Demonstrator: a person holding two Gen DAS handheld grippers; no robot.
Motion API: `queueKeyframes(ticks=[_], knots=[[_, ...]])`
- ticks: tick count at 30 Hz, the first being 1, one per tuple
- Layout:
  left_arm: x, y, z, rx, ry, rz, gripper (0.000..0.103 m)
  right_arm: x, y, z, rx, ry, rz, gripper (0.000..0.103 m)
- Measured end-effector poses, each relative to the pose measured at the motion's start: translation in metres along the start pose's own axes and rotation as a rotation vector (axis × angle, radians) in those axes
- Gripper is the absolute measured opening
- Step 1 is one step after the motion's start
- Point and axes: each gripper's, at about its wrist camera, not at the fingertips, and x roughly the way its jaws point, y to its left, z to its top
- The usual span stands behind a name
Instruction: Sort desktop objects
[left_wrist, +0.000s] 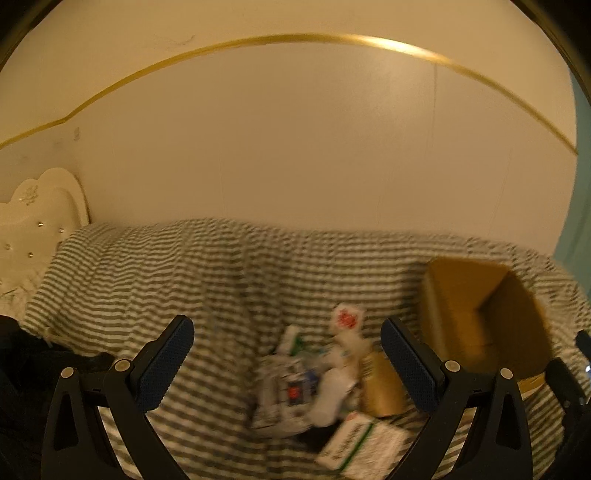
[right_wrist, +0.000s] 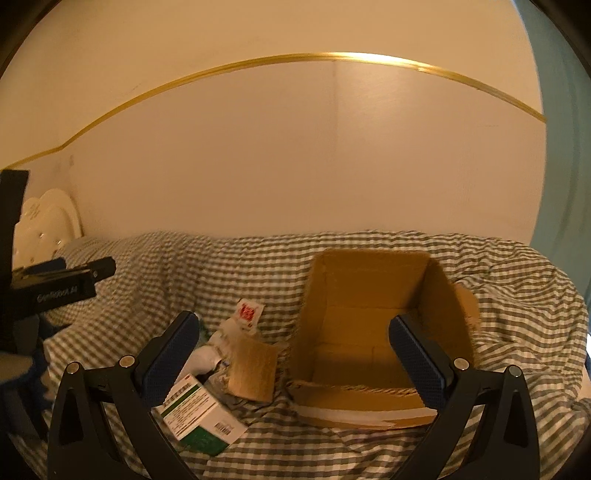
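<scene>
A pile of small packets and boxes (left_wrist: 314, 384) lies on the green checked cloth (left_wrist: 147, 280). It holds a white and green box (left_wrist: 364, 448), a brown cardboard piece (left_wrist: 380, 387) and a white sachet with red print (left_wrist: 347, 319). My left gripper (left_wrist: 288, 365) is open and empty above the pile. An open cardboard box (right_wrist: 373, 332) stands to the right. My right gripper (right_wrist: 291, 358) is open and empty in front of that box. The white and green box (right_wrist: 201, 415), the cardboard piece (right_wrist: 253, 371) and the sachet (right_wrist: 248, 312) also show in the right wrist view. The left wrist view is blurred.
The cardboard box also shows at the right of the left wrist view (left_wrist: 476, 314). The left gripper's body (right_wrist: 55, 284) is at the left of the right wrist view. A white headboard (left_wrist: 40, 210) stands at the far left. A cream wall with a gold strip rises behind.
</scene>
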Motion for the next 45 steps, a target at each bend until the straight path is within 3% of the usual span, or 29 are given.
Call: queueKeyframes(ticks=[3, 17, 24, 32, 35, 38, 40, 41, 45], knots=[[0.013, 0.014, -0.008, -0.004, 0.062, 0.021, 0.103, 0.012, 0.012, -0.01, -0.044, 0.031, 0.037, 0.103], [0.092, 0.027, -0.056, -0.027, 0.299, -0.082, 0.102, 0.063, 0.066, -0.064, -0.212, 0.217, 0.23, 0.103], [0.123, 0.038, -0.075, -0.05, 0.386, -0.112, 0.095, 0.083, 0.088, -0.089, -0.34, 0.272, 0.302, 0.103], [0.145, 0.035, -0.091, -0.053, 0.47, -0.171, 0.089, 0.117, 0.114, -0.116, -0.559, 0.34, 0.303, 0.103], [0.161, 0.032, -0.101, -0.067, 0.521, -0.178, 0.07, 0.129, 0.117, -0.125, -0.571, 0.368, 0.32, 0.102], [0.175, 0.029, -0.11, -0.071, 0.554, -0.183, 0.053, 0.133, 0.113, -0.127, -0.545, 0.379, 0.348, 0.088], [0.178, 0.03, -0.113, -0.08, 0.555, -0.2, 0.036, 0.136, 0.107, -0.125, -0.513, 0.389, 0.364, 0.087], [0.177, 0.03, -0.112, -0.029, 0.568, -0.257, 0.035, 0.136, 0.102, -0.124, -0.489, 0.395, 0.373, 0.086], [0.17, 0.034, -0.107, -0.05, 0.53, -0.276, 0.023, 0.139, 0.082, -0.114, -0.36, 0.41, 0.399, 0.085]])
